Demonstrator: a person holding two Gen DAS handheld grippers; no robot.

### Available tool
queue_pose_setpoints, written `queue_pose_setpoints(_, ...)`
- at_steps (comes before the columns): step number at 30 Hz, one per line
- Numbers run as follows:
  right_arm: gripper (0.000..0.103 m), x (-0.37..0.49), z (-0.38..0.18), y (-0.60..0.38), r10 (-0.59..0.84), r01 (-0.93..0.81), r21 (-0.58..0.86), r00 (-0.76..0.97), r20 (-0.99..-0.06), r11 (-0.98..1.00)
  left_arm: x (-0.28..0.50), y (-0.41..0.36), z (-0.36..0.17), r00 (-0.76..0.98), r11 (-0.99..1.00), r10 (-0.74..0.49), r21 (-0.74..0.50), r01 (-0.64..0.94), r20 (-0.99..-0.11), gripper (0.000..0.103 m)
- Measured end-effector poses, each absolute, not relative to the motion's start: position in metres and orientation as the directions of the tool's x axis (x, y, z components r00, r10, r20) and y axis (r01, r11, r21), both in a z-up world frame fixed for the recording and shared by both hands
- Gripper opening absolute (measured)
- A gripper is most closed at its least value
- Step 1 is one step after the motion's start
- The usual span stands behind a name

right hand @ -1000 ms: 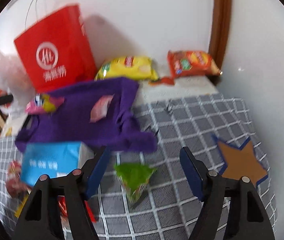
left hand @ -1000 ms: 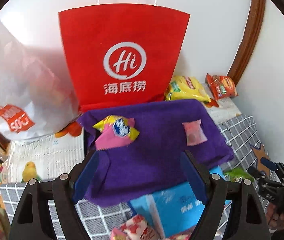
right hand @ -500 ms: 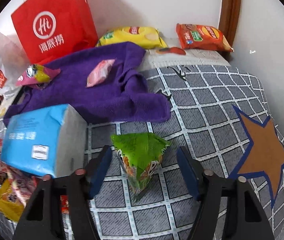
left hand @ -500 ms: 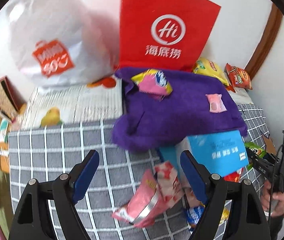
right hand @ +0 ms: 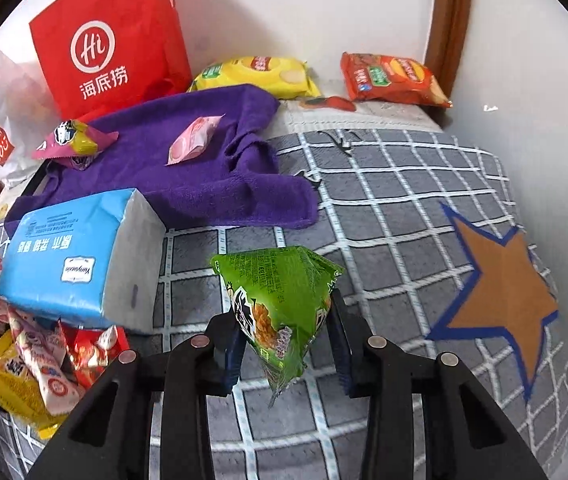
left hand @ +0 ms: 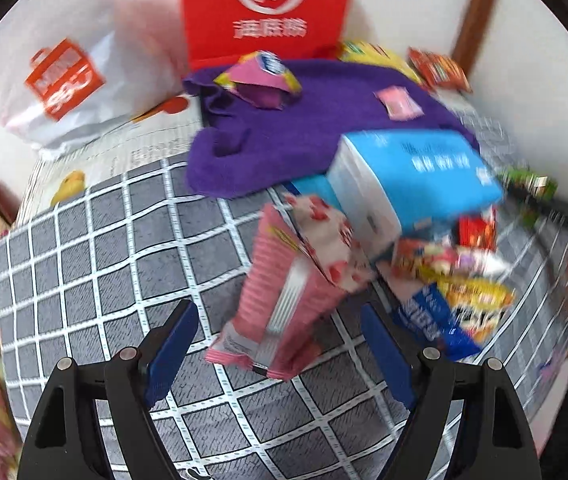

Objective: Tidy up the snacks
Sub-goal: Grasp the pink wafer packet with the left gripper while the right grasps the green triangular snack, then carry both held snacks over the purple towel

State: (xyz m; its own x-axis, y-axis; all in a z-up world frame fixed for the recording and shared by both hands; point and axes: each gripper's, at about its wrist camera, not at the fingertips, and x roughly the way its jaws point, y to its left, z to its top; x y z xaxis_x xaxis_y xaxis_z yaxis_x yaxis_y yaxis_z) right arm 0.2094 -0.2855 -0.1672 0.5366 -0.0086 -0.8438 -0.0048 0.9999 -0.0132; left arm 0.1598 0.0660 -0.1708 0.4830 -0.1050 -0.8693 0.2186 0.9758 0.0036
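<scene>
A green snack packet stands on the grey checked cover between the blue pads of my right gripper. The jaws are closing and both pads touch the packet's sides. My left gripper is open and points down at a pink striped snack packet, which lies just ahead of its fingertips, touching neither pad. A heap of mixed snack packets lies to the right of the pink one, under a blue tissue pack. The left wrist view is blurred.
A purple towel holds a small pink packet and a pink-and-yellow packet. Behind it stand a red paper bag, a white plastic bag, yellow chips and orange chips. A star patch lies right.
My right gripper has come down over the green packet and its jaws have narrowed onto it. My left gripper has swung down from the red bag towards the pink striped packet.
</scene>
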Motion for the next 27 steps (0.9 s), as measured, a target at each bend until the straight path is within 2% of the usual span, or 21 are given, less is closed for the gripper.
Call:
queue_pose_setpoints(2,0.037,0.205,-0.163,-0.287,-0.004,-0.008,-0.009,0.535,-0.845,1.0,0.16,0.056,-0.177,0.503,0.971,-0.033,0.091,0.221,-0.863,0.082)
queue_pose_setpoints(5,0.037,0.195,-0.156,-0.288,0.008,-0.01,0.003,0.541,-0.841,1.0,0.167,0.052,-0.186,0.491,0.969,-0.032,0.094,0.23,-0.871,0.081)
queue_pose_setpoints(6,0.037,0.19,-0.153,-0.288,0.002,-0.011,-0.004,0.545,-0.838,1.0,0.17,0.053,-0.188,0.487,0.971,-0.037,0.084,0.224,-0.873,0.078)
queue_pose_setpoints(8,0.037,0.184,-0.148,-0.287,-0.01,-0.012,-0.02,0.552,-0.834,1.0,0.171,0.056,-0.191,0.473,0.973,-0.055,0.058,0.222,-0.88,0.046)
queue_pose_setpoints(9,0.037,0.179,-0.145,-0.287,-0.015,-0.01,-0.025,0.555,-0.832,1.0,0.17,0.057,-0.191,0.468,0.974,-0.066,0.046,0.223,-0.881,0.046)
queue_pose_setpoints(11,0.037,0.173,-0.139,-0.288,-0.016,-0.009,-0.025,0.56,-0.828,1.0,0.163,0.063,-0.189,0.478,0.976,-0.089,0.019,0.216,-0.874,0.039)
queue_pose_setpoints(22,0.037,0.147,-0.122,-0.277,0.091,-0.027,0.093,0.574,-0.814,0.995,0.12,0.09,-0.167,0.499,0.986,-0.159,-0.111,0.124,-0.852,0.039)
queue_pose_setpoints(27,0.037,0.14,-0.117,-0.261,0.102,-0.053,0.087,0.573,-0.813,0.995,0.115,0.082,-0.15,0.522,0.977,-0.211,-0.168,0.128,-0.826,0.039)
